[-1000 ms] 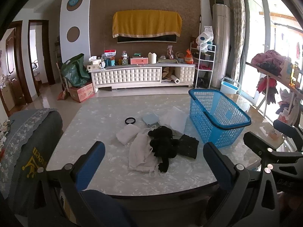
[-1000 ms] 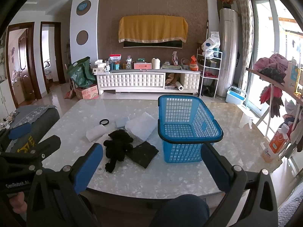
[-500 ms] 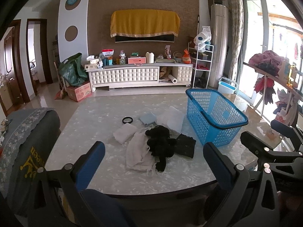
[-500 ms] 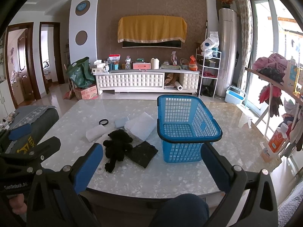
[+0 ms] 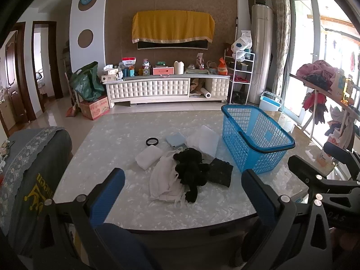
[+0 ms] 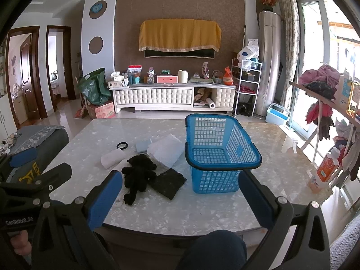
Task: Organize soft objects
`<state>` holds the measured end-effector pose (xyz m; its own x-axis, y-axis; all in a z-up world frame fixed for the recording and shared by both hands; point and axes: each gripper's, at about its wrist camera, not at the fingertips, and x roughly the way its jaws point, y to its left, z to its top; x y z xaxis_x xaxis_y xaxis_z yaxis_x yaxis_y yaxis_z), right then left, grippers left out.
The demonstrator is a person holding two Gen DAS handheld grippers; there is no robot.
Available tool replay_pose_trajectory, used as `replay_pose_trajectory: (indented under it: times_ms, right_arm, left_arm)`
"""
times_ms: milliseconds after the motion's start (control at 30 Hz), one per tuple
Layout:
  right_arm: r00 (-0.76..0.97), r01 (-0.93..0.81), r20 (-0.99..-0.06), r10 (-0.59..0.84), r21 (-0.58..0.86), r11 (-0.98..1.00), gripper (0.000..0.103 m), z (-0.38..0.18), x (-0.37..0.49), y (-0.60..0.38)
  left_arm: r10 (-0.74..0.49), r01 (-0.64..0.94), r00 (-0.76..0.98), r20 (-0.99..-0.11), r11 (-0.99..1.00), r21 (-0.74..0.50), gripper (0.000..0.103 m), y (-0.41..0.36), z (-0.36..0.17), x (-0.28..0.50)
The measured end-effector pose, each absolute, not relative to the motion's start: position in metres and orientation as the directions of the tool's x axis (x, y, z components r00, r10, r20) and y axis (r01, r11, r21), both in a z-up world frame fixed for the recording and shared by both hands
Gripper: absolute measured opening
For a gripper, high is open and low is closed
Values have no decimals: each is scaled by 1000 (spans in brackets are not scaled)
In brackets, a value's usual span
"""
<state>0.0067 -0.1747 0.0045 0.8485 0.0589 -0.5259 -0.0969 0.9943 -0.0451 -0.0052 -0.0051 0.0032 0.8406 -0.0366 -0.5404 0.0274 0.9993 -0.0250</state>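
Observation:
A pile of soft things lies mid-table: a black plush toy [image 5: 190, 172] [image 6: 138, 175] on a white garment [image 5: 165, 180], a black cloth [image 5: 219, 174] [image 6: 168, 182], a folded white towel [image 5: 148, 157] [image 6: 112, 158], a pale blue cloth [image 5: 176, 140] and a white padded sheet [image 5: 205, 140] [image 6: 165, 149]. An empty blue plastic basket [image 5: 254, 138] [image 6: 219, 154] stands to their right. My left gripper [image 5: 183, 186] is open and empty, held short of the table's near edge. My right gripper [image 6: 180, 190] is open and empty, also short of the near edge.
A black ring [image 5: 151, 141] lies beyond the towel. The marble table [image 5: 112, 135] has a dark near rim. A covered chair back [image 5: 29, 157] stands at the left. A bottle [image 6: 324, 171] sits at the table's right edge. A drying rack with clothes [image 6: 326, 94] stands on the right.
The left wrist view has drifted slightly left and down over the second. The right wrist view has barely moved. Both grippers stayed open and empty.

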Motion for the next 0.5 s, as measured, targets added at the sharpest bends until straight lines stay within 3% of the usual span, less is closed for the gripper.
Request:
replay_pose_trajectory:
  times_ms: [500]
  right_arm:
    - [851, -95, -522, 56, -48, 994, 103, 7, 7, -174]
  left_arm:
    - [-35, 21, 838, -545, 999, -32, 103, -2, 6, -6]
